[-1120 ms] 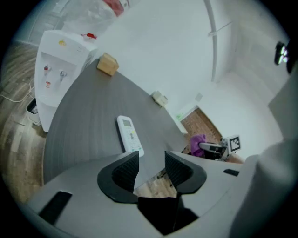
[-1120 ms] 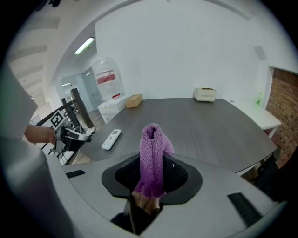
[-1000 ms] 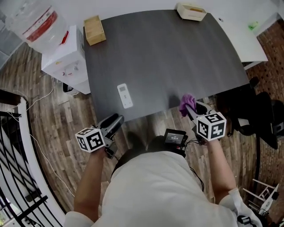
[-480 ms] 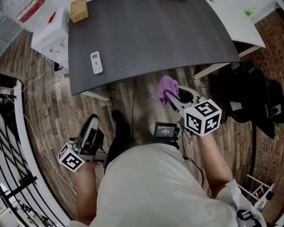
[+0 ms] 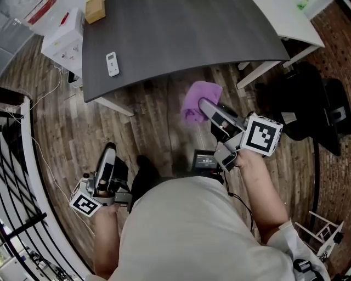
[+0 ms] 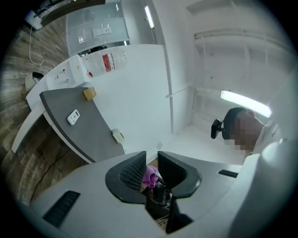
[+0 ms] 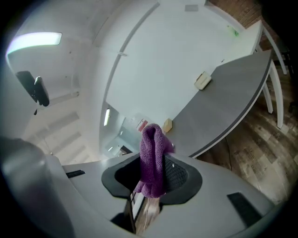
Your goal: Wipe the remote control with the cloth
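Observation:
A white remote control [image 5: 111, 63] [image 6: 73, 117] lies near the left end of the dark grey table [image 5: 186, 38]. Both grippers hang over the wooden floor, off the table's near edge. My right gripper [image 5: 204, 107] [image 7: 151, 174] is shut on a purple cloth [image 5: 197, 100] [image 7: 153, 158], which bunches up above its jaws. My left gripper [image 5: 108, 152] [image 6: 151, 167] is down at the lower left, far from the remote. Its jaws have just been closing and now stand a narrow gap apart with nothing between them. The cloth [image 6: 150, 176] shows through that gap, further off.
A white water dispenser [image 5: 63, 41] and a wooden box [image 5: 94, 8] are at the table's left end. A cream box [image 7: 202, 80] sits on the far side. A black office chair [image 5: 307, 104] stands right, a black railing [image 5: 16, 192] left.
The person has backed away from the table, so it and the remote sit higher in view. Both grippers came off its edge. The left jaws have narrowed. The right gripper rolled, still holding the cloth.

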The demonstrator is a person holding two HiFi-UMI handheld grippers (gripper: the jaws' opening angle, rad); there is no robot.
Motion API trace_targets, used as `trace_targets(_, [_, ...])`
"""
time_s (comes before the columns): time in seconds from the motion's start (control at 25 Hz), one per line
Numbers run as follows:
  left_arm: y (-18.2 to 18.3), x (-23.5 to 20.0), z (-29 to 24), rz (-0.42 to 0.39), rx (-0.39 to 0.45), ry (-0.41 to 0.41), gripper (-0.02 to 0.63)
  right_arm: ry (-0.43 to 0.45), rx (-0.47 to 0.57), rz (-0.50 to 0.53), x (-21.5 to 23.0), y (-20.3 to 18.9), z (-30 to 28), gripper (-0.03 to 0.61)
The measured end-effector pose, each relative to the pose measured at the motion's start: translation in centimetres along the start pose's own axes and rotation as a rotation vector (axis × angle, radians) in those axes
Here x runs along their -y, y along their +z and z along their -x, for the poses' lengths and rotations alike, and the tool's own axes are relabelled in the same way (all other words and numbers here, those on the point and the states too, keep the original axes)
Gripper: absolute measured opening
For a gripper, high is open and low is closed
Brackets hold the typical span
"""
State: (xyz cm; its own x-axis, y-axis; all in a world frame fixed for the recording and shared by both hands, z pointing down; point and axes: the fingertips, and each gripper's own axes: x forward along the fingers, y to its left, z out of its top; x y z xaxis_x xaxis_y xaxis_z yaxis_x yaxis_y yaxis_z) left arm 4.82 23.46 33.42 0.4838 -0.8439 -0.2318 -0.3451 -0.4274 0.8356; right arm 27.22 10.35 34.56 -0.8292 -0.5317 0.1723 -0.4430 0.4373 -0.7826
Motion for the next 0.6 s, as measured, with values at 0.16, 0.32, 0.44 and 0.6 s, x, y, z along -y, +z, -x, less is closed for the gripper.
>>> trace_targets(0.16, [0.3,1.2,-0.5,0.008,-0.014,-0.061,0.080,-0.015,0.016,0.023,-1.5,-1.1,1.0,0.109])
trace_targets(0.32, [1.1,2.6,-0.2,-0.009,-0.039,-0.113,0.078,-0.060,0.007,0.039,-2.0,-3.0,0.9,0.109])
trace_targets(0.44, [1.7,2.7,1.7,0.000,-0.050,-0.124,0.050,-0.074,0.004,0.064,-3.5,-4.3,-0.1,0.109])
trace_targets(0.6, [3.0,1.9,4.9,0.021,-0.058,-0.096,0.032,-0.072,0.021,0.105,-6.0,-4.8,-2.2,0.109])
